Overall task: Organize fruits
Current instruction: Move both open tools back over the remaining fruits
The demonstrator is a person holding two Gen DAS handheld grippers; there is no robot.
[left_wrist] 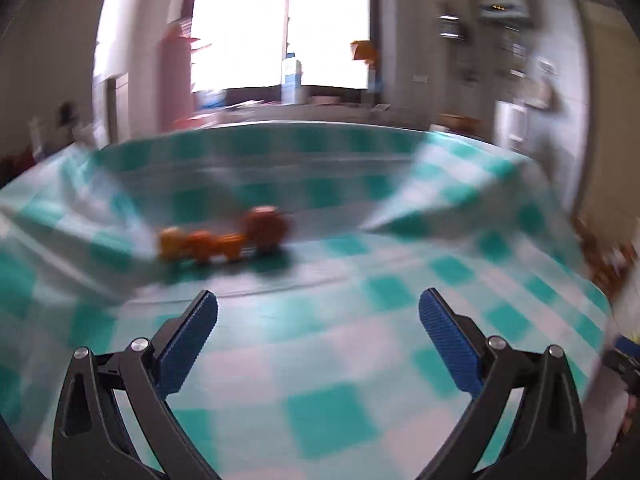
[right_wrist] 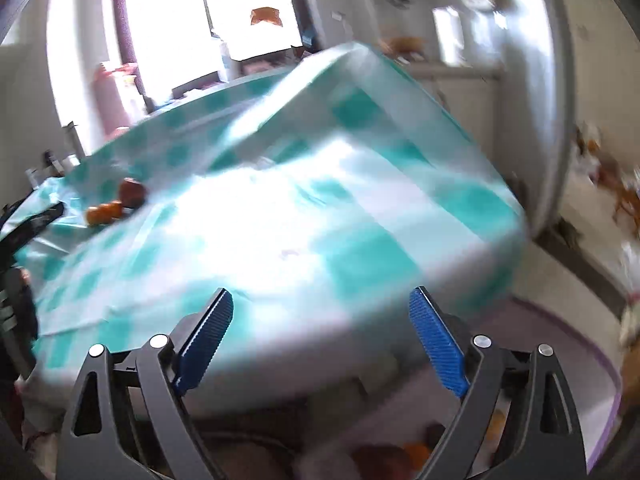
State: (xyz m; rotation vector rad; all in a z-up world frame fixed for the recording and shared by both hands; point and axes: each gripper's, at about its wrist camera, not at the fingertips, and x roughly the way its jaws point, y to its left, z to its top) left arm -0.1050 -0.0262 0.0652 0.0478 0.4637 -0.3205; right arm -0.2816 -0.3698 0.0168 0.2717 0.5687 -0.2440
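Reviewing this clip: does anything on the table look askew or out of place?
Yes. The checked tablecloth is rumpled, with raised folds behind the fruits and at the far right corner. The fruits sit in a tidy row, one larger and redder at its right end. Both views are motion-blurred, so finer damage cannot be judged.

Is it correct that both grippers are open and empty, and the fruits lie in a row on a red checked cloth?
Not quite: the cloth is teal and white checked, as the left wrist view shows. The left gripper and right gripper are open and empty; the fruits lie in a row.
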